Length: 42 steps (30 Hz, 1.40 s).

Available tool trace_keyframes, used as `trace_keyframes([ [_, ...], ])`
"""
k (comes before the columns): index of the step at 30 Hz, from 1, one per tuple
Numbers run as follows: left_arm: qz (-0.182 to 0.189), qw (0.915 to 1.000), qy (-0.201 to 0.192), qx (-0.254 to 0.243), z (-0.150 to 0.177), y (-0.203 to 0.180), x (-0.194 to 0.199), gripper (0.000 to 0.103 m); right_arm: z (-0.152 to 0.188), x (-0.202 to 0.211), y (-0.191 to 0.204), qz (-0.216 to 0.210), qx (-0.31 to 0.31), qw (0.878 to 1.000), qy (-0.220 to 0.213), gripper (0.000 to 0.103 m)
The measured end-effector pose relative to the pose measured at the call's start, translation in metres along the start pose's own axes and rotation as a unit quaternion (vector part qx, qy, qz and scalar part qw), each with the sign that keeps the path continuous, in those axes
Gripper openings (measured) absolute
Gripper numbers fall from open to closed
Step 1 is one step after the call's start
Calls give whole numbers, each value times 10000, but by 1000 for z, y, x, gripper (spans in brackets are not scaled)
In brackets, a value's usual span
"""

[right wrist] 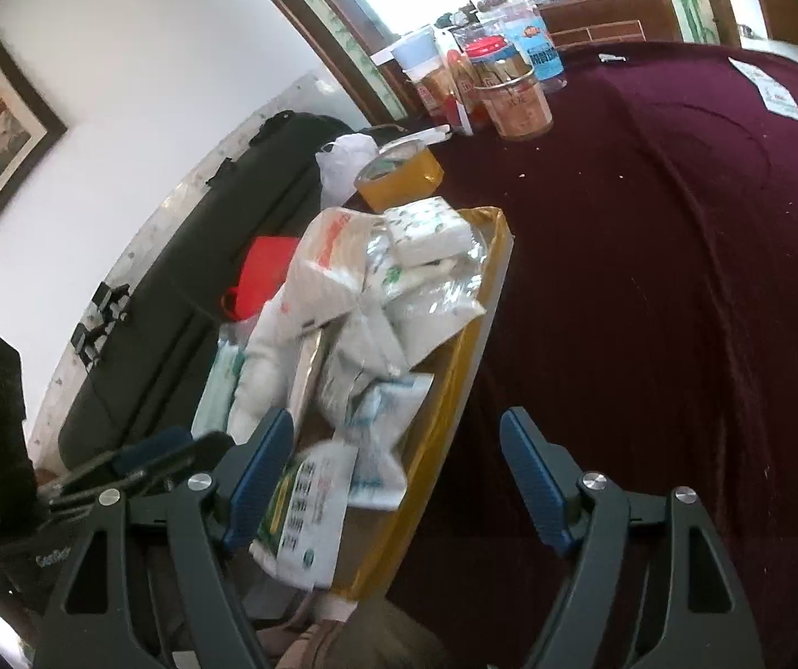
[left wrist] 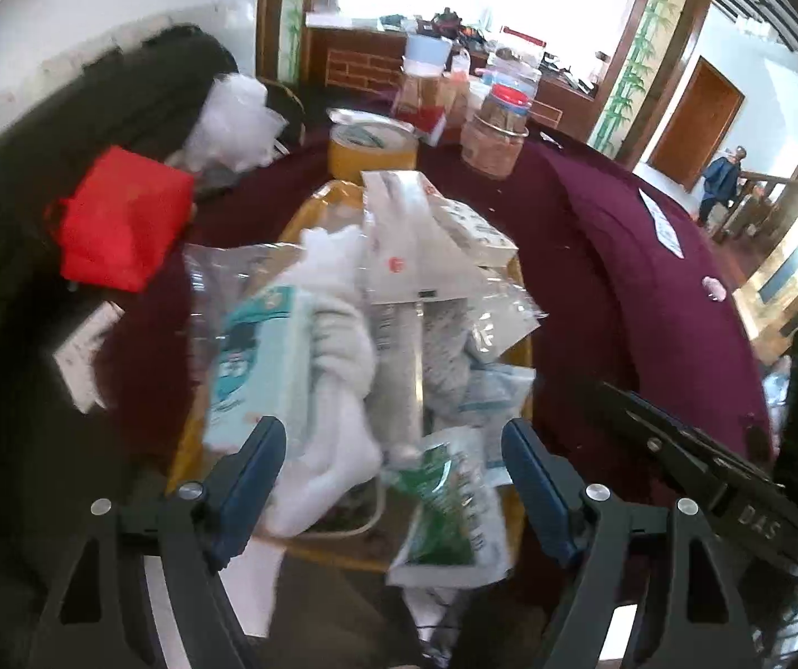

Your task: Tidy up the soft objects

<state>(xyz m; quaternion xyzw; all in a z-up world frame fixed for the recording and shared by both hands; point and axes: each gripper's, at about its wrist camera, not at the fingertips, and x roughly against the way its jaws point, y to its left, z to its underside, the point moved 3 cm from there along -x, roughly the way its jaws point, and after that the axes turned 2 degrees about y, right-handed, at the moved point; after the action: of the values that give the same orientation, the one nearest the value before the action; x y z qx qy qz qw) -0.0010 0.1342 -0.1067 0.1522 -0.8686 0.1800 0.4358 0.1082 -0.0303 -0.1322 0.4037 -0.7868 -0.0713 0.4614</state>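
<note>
the left gripper (left wrist: 393,479) hangs over a yellow tray (left wrist: 298,212) that sits on a table with a dark red cloth (left wrist: 622,279). its two blue fingers (left wrist: 254,474) are wide apart and hold nothing. between them, lower down, lies a white sock (left wrist: 337,390) and a green and white packet (left wrist: 449,513) at the near end of the tray. the tray is piled with soft things: a light blue tissue pack (left wrist: 254,357) on the left, a white bag with a red mark (left wrist: 404,245) on top, and clear plastic bags around them.

the right gripper (right wrist: 399,474) is also wide open and empty. its left finger (right wrist: 259,468) is over the near end of the tray (right wrist: 488,301), and its right finger is over the bare red cloth (right wrist: 677,279) beside the tray.

a red bag (left wrist: 120,217) sits off to the left of the tray. behind the tray stands a yellow tub (left wrist: 371,150), and farther back some jars (left wrist: 502,128).
</note>
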Motion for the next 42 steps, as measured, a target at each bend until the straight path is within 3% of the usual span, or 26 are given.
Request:
trace_keyframes([
  [5,-400,9985,-338,-138,12,7,18,89,13,16,15,207,146,9995,-177,76],
  [12,-247,9986,-464,-112,20,23,28,89,21,21,40,431,451,9978,-243,76],
  [18,-448,9972,-596,-104,17,37,30,91,21,14,62,463,642,9965,-278,76],
  [29,-532,9973,-501,-48,16,49,20,92,19,6,75,1160,986,9878,-322,80],
  [34,-491,9979,-404,-115,17,45,14,92,18,2,67,974,864,9914,-160,80],
  [42,-450,9982,-372,-95,15,42,13,92,21,6,67,1086,947,9890,-325,80],
])
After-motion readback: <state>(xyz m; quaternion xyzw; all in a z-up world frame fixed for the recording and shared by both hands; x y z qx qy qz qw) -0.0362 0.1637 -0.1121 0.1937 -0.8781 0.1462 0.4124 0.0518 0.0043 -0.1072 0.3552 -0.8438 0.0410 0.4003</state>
